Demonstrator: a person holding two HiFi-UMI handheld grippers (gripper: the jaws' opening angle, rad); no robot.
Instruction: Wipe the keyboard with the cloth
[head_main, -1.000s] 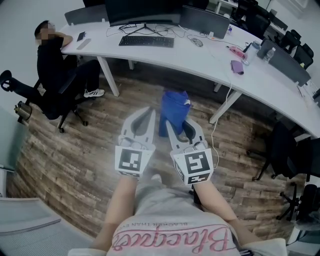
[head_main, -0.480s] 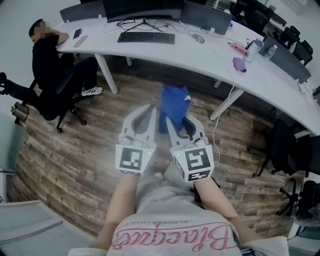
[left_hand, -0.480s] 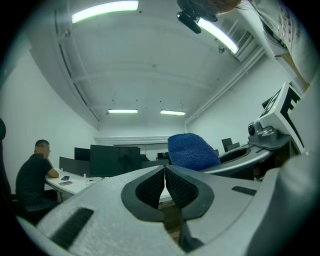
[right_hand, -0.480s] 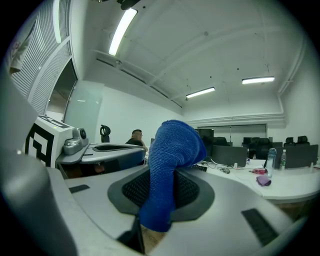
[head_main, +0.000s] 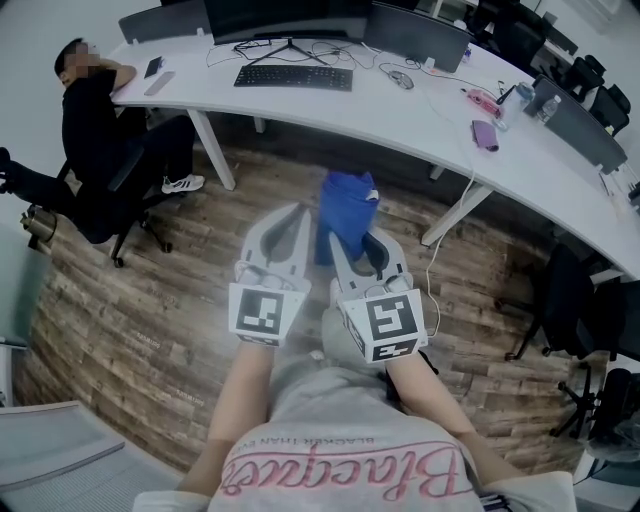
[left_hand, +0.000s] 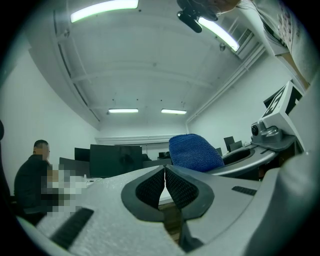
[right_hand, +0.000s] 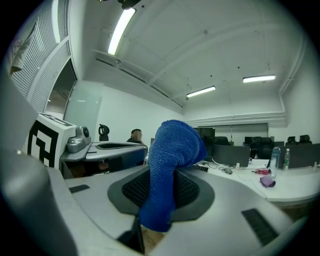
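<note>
The black keyboard lies on the long white desk, far ahead of both grippers and in front of a dark monitor. My right gripper is shut on the blue cloth, which bulges out beyond its tips and hangs over the wooden floor. In the right gripper view the blue cloth fills the space between the jaws. My left gripper is held just left of the right one, jaws shut with nothing between them. The blue cloth shows to its right.
A person in black sits on an office chair at the desk's left end. A desk leg and another leg stand ahead. A purple object, bottles and cables lie on the desk. Dark chairs stand at right.
Both grippers, with the cloth, have crept slightly forward toward the desk; the desk and keyboard sit a little nearer in view. The jaws have not changed.
</note>
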